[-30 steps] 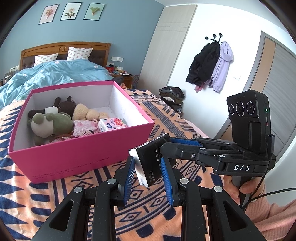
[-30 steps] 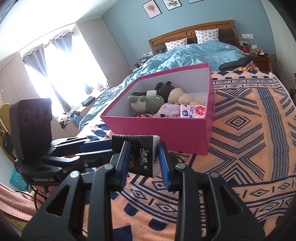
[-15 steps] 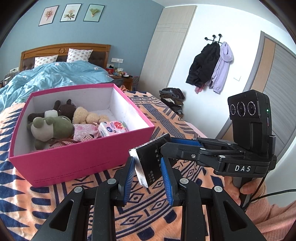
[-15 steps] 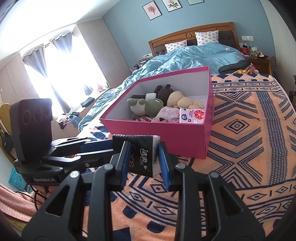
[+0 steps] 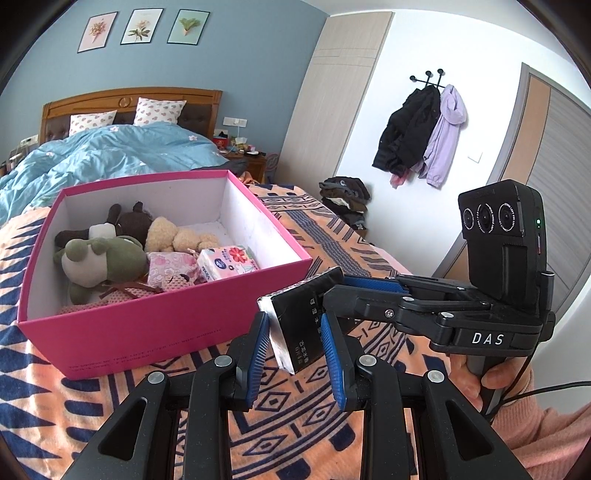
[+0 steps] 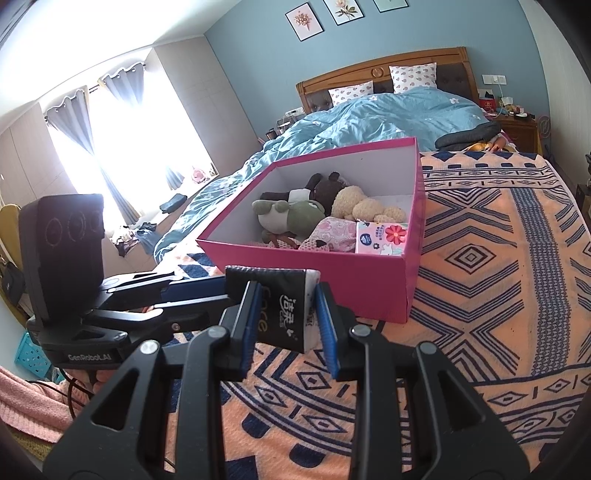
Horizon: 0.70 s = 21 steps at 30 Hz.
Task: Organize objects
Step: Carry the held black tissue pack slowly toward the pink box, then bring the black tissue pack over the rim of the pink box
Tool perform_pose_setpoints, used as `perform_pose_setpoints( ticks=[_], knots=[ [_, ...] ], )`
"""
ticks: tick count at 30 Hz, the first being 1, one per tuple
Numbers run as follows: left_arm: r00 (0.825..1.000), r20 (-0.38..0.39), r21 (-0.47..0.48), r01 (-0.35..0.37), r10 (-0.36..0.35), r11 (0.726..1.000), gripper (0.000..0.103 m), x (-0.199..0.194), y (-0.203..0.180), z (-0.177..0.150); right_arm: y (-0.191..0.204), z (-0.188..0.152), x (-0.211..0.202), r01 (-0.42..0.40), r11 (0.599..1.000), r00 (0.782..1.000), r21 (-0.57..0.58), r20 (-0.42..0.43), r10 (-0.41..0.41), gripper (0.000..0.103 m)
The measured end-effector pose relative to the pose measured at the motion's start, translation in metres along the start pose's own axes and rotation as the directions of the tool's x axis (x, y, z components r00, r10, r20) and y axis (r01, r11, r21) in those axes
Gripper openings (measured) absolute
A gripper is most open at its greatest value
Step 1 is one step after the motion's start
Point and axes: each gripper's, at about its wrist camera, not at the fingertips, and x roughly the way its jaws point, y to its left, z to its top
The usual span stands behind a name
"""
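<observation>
Bedroom interior. Blue wall (image 5: 251, 66) with three framed botanical prints (image 5: 142, 26) above a wooden headboard (image 6: 384, 68); bed (image 6: 517, 236) under an orange-and-navy patterned blanket, blue duvet (image 6: 388, 114) toward its head edge. Bright curtained window (image 6: 122, 147); white wall with coats on hooks (image 5: 424, 129); pale wardrobe (image 5: 332, 92).

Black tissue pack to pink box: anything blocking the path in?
Only the box's near wall. Both grippers, left and right, clamp the black tissue pack just short of the pink box, so it must clear the rim. Inside, the toys and floral tissue pack fill the front.
</observation>
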Motion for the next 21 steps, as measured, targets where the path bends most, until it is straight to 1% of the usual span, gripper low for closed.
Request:
perform_pose_setpoints(
  ticks=[21],
  knots=[
    [1.0,0.014,0.013,-0.005,0.004,1.0,0.028,0.0017,0.0005,0.0059,-0.0021,0.0069,0.003,0.008,1.0,1.0,-0.008,0.006,-0.008,0.033]
  ],
)
